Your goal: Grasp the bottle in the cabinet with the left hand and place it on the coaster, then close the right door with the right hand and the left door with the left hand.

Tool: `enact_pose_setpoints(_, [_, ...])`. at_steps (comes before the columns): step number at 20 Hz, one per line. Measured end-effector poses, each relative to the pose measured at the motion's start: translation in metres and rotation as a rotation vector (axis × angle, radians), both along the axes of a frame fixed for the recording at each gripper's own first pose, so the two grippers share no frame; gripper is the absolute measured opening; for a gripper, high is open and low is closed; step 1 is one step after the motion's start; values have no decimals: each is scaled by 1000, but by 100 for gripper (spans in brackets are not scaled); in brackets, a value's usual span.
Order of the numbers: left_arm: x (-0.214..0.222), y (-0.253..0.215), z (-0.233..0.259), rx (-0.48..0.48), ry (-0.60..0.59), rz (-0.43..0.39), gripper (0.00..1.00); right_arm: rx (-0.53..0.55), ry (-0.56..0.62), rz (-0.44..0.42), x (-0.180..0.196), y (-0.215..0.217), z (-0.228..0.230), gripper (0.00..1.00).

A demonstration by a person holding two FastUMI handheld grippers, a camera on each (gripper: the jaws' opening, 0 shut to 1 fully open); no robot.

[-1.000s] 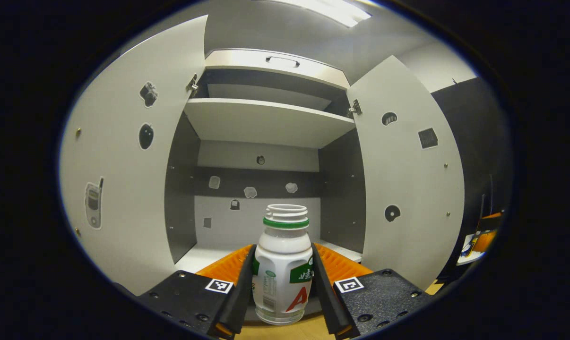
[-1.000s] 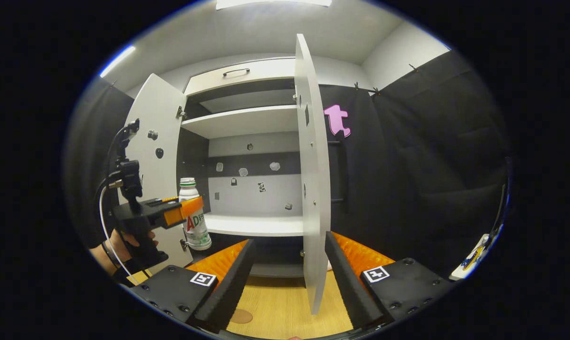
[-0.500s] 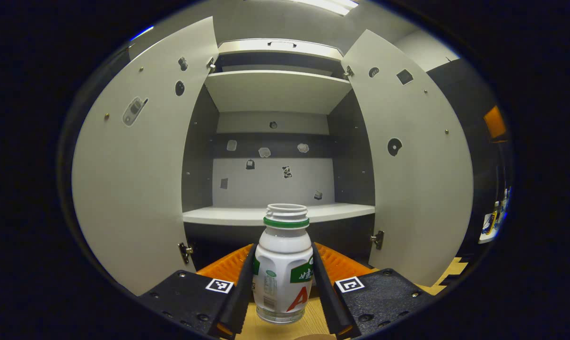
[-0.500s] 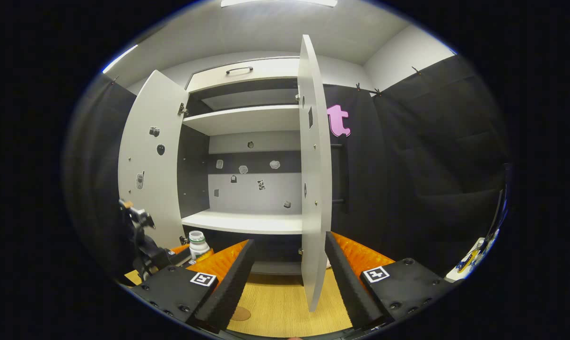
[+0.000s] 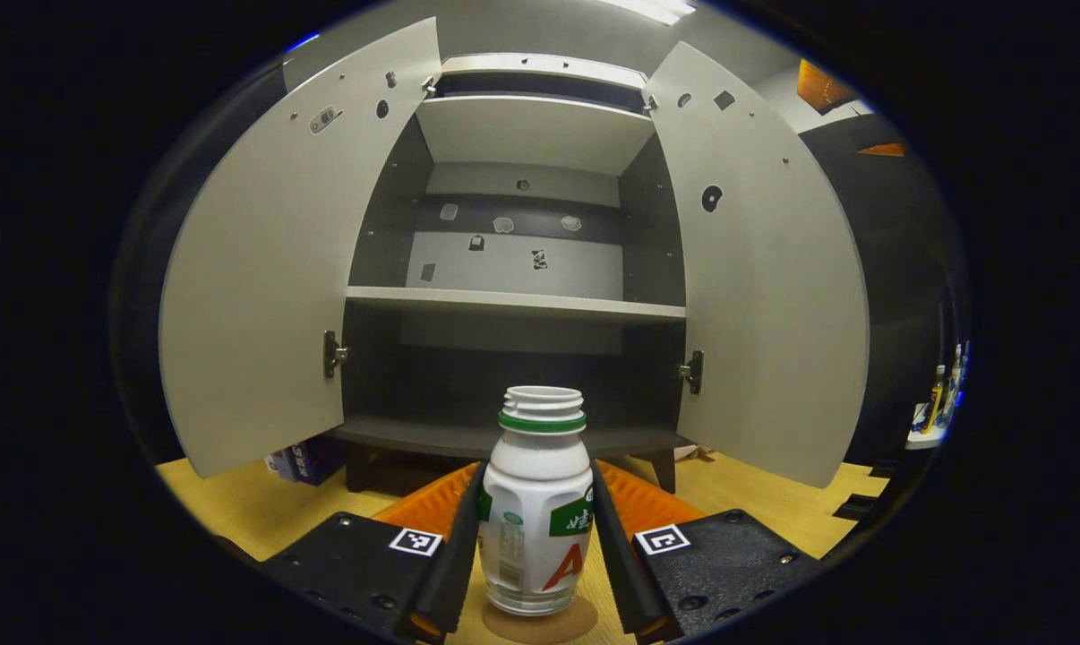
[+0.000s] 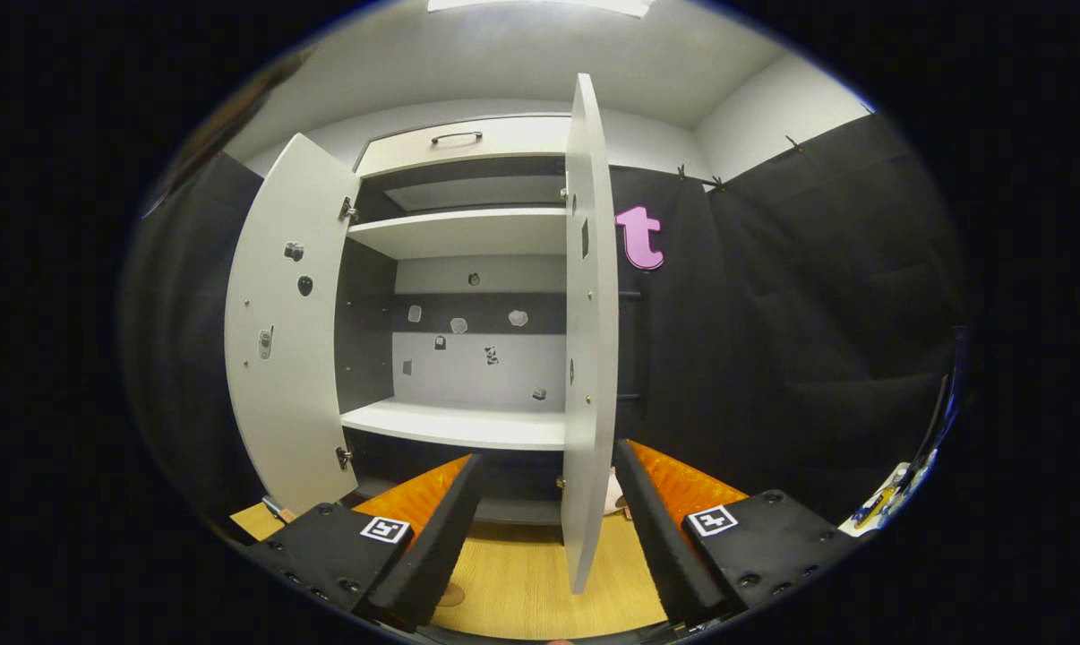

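Observation:
In the left gripper view, my left gripper (image 5: 536, 468) is shut on a white, uncapped bottle (image 5: 536, 537) with a green neck ring, held upright. The bottle's base is right over a round brown coaster (image 5: 540, 627) on the wooden table; I cannot tell whether it touches. Beyond stands the cabinet, with its left door (image 5: 262, 269) and right door (image 5: 764, 287) both swung open. In the right gripper view, my right gripper (image 6: 547, 452) is open and holds nothing. The right door (image 6: 587, 358) is edge-on just ahead, between the finger lines. The left door (image 6: 280, 340) is open too.
The cabinet's white shelf (image 5: 513, 305) is bare. A drawer with a handle (image 6: 455, 137) sits above the cabinet. A box (image 5: 303, 461) lies under the cabinet's left corner. Small bottles (image 5: 938, 403) stand far right. Wooden table (image 6: 522, 582) lies below the right gripper.
My left gripper has carried the bottle down from shelf height to just over the coaster, sinking below the right gripper view. The right gripper has barely moved.

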State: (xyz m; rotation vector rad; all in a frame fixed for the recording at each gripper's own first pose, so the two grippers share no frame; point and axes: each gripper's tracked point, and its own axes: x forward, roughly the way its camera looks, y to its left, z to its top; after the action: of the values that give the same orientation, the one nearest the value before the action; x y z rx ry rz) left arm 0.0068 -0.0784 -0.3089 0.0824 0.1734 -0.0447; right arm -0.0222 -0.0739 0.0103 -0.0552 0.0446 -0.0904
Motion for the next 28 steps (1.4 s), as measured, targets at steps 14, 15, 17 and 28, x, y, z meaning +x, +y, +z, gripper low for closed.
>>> enact_pose_setpoints(14, [-30, -5, -30, 57, -47, 50, 69, -22, 32, 11, -8, -3, -7, 97])
enact_pose_setpoints(15, [-30, -10, -32, 48, -35, 27, 72, -23, 29, 11, -9, -4, -6, 97])
enact_pose_setpoints(17, [-32, -13, -36, 33, -3, -1, 86, -20, 27, 9, -9, -4, -6, 97])
enact_pose_setpoints(28, [-33, -6, 46, 11, -31, -14, 97, 32, 3, 16, -10, -8, -11, 97])
